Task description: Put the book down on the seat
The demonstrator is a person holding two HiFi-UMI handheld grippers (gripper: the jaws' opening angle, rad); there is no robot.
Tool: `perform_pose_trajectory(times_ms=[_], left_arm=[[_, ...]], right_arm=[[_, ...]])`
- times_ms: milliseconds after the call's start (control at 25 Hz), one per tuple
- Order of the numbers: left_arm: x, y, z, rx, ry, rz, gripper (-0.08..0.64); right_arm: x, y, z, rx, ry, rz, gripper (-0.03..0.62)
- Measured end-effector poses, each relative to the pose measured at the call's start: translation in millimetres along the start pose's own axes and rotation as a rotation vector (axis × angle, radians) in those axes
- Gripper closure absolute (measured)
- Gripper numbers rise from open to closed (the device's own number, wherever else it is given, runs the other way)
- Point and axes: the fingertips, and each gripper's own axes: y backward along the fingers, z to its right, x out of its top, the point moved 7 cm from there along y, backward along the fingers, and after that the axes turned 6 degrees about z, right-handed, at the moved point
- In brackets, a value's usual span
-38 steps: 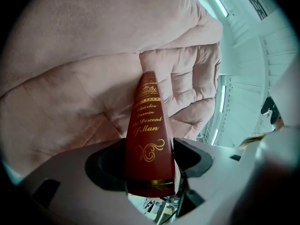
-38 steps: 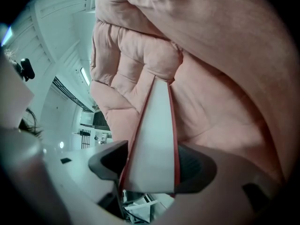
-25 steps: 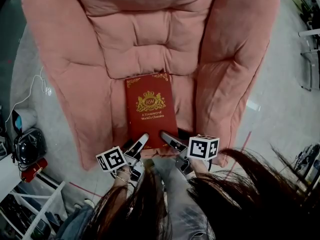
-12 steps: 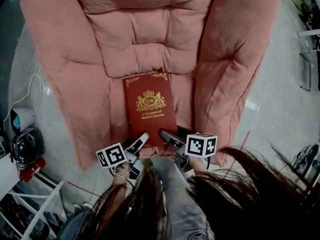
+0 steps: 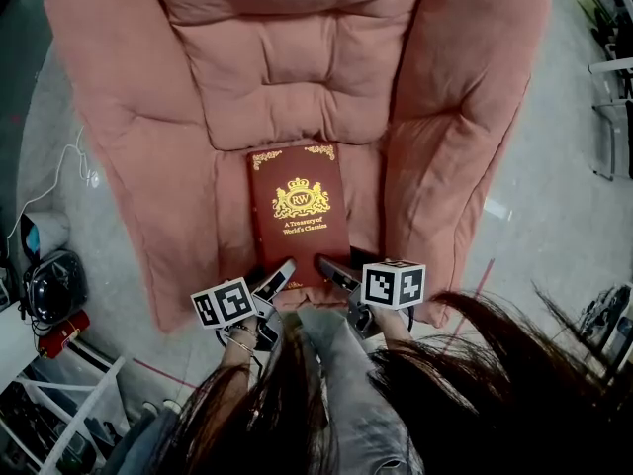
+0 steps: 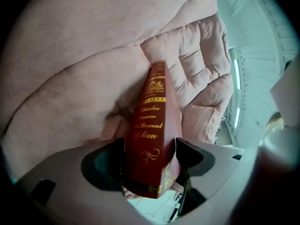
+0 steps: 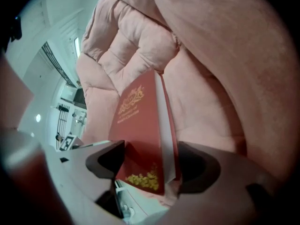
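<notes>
Book [image 5: 300,211] lies between right gripper's [image 7: 149,162] just-opened jaws.

Pink armchair seat [image 5: 364,194]: red book [image 5: 302,213] flat (cover up).

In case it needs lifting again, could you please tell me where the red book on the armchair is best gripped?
Probably the near short edge of the red book, from the front of the seat, jaws above and below the cover. It lies cover-up with that end there; the armrests hem its long sides, the back cushion its far end.
</notes>
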Motion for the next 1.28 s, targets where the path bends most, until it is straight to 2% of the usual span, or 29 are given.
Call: perform_pose_trajectory(times_ms=[80,440,600,1040,1280], left_arm=[[0,-1,-1,0.009,-0.01,-0.007,0.229],[-1,0,0,0.09,-0.079,-0.041,0.228],[-2,7,-1,0.109,-0.043,-0.035,0.225],[-16,25,-9,0.112,0.008,-0.016,0.225],[-32,34,-16,0.113,0.033,-0.054,0.227]], right_arm=[[-3,-4,-2,-0.015,0.032,-0.022,0.241],[-13,-2,3,-0.033,0.007,-0.047,0.241],[-19,3,7,-0.045,-0.025,-0.064,0.241],[-35,20,9,-0.075,-0.03,-0.073,0.241],[-51,34,11,-0.093,-0.074,-0.039,0.241]])
